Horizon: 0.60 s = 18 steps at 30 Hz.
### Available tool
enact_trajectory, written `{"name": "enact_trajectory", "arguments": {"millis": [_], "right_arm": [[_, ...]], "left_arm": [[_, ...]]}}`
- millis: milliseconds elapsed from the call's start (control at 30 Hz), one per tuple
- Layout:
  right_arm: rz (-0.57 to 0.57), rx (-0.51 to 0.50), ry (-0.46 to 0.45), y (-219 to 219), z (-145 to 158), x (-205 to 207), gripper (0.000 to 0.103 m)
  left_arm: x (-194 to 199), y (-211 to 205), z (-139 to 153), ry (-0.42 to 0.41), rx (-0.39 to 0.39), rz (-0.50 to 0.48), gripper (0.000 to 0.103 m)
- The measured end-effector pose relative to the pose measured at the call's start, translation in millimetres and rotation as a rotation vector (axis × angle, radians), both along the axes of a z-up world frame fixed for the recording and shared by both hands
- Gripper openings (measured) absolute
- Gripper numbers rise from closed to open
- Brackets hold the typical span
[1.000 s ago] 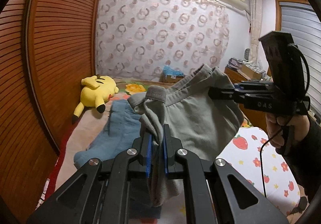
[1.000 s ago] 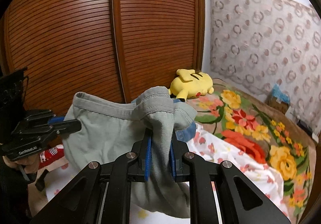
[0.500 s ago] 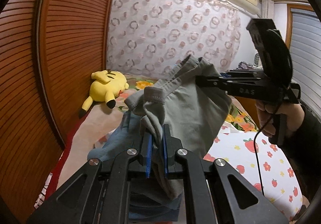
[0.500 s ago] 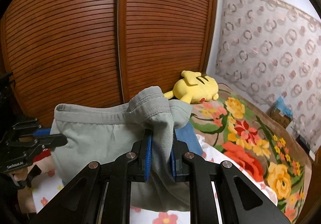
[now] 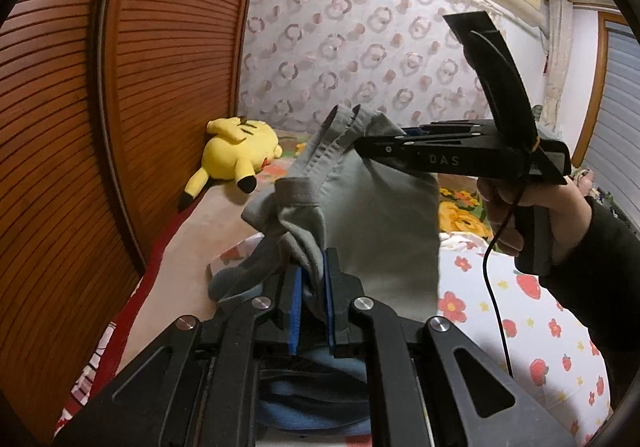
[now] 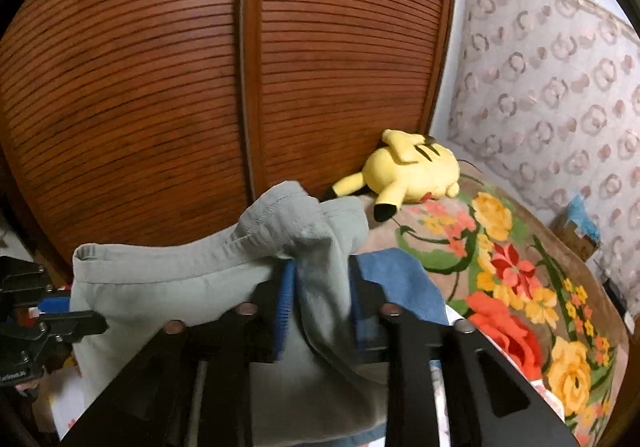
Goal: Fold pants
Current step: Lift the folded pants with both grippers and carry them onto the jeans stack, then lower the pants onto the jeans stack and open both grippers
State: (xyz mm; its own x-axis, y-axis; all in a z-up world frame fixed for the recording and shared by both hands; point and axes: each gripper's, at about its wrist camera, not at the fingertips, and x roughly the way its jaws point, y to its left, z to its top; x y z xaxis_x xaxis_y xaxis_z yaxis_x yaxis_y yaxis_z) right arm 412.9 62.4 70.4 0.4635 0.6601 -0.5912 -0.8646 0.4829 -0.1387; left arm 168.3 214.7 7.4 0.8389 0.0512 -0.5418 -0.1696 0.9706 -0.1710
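Grey pants hang in the air over the bed, held up by the waistband. My left gripper is shut on one bunched corner of that waistband. The right gripper, held by a hand, reaches in from the right to the other waistband corner. In the right wrist view the right gripper is opening: its jaws stand apart and a fold of the grey pants hangs loosely between them. The left gripper shows at the left edge, gripping the far end.
Folded blue jeans lie on the bed under the pants. A yellow plush toy rests against the slatted wooden wardrobe doors. A strawberry-print sheet and a floral blanket cover the bed.
The right gripper has swung closer to the left one, so the pants hang narrower between them. Its jaws have widened around the cloth. The left gripper has sunk a little, still gripping.
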Motion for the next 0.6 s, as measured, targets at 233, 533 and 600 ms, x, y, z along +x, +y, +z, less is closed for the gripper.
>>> {"name": "enact_trajectory", "arguments": {"millis": [233, 533, 600], "right_arm": [[-0.069, 0.096, -0.02, -26.1, 16.4, -4.8, 0.037], [0.005, 0.107, 0.038, -53.3, 4.9, -24.7, 0.037], [-0.001, 0.095, 0.056, -54.7, -2.7, -17.8, 0.037]], "left_arm": [[-0.6, 1.6, 3.0, 0.021, 0.049, 0.022, 0.034], [-1.2, -0.3, 16.0, -0.014, 0.052, 0.01, 0.071], [-1.8, -0.5, 18.5, -0.023, 0.042, 0.005, 0.075]]}}
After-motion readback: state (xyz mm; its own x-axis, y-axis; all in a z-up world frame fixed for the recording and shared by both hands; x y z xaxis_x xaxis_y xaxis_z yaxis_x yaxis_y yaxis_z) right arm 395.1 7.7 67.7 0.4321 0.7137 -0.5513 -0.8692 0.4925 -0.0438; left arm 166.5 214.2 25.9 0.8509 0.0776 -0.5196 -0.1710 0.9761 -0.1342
